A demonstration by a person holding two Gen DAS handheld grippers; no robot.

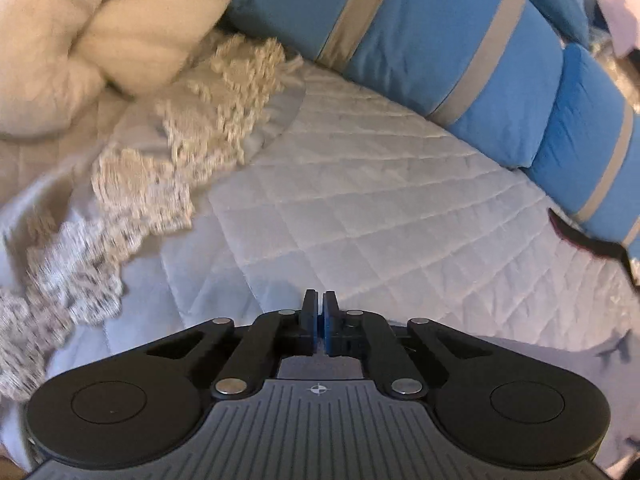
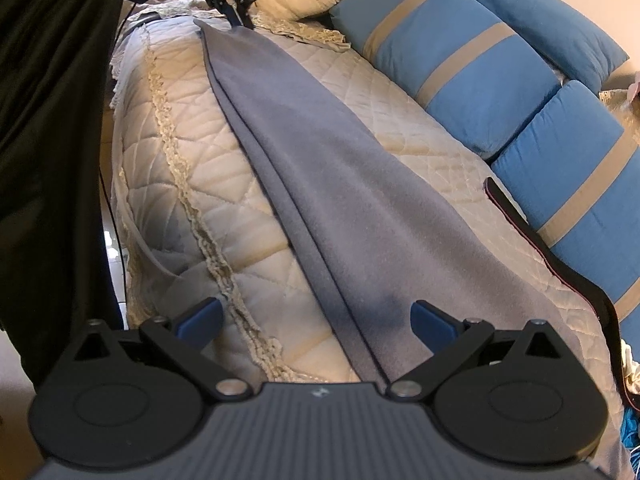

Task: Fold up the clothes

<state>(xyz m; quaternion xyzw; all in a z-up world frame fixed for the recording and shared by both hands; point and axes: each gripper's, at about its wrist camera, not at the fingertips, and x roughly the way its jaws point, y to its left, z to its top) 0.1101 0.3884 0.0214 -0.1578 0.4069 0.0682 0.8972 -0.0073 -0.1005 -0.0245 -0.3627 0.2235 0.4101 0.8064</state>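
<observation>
Looking past my right hand-held gripper (image 2: 316,320), I find its jaws spread wide and released, straddling the near end of the grey cloth (image 2: 320,184) without pinching it. That cloth lies in a long folded strip on the bed (image 2: 168,152), running from just under the right fingers away to the far end, where my left hand-held gripper (image 2: 239,20) sits at its far corner. From the left wrist camera those jaws are clenched tight together (image 1: 319,312); I judge a thin bit of cloth edge is pinched there, though I cannot see it between the pads. The fabric looks soft, fleecy and light, with no stiffness, so I expect it to sag and drape wherever it is unsupported, and the doubled layers may slide apart. My best hold would be the near corner, taking both layers at the hemmed edge just left of centre. Beyond, to the right, blue striped cushions (image 2: 448,64) line the bed.
</observation>
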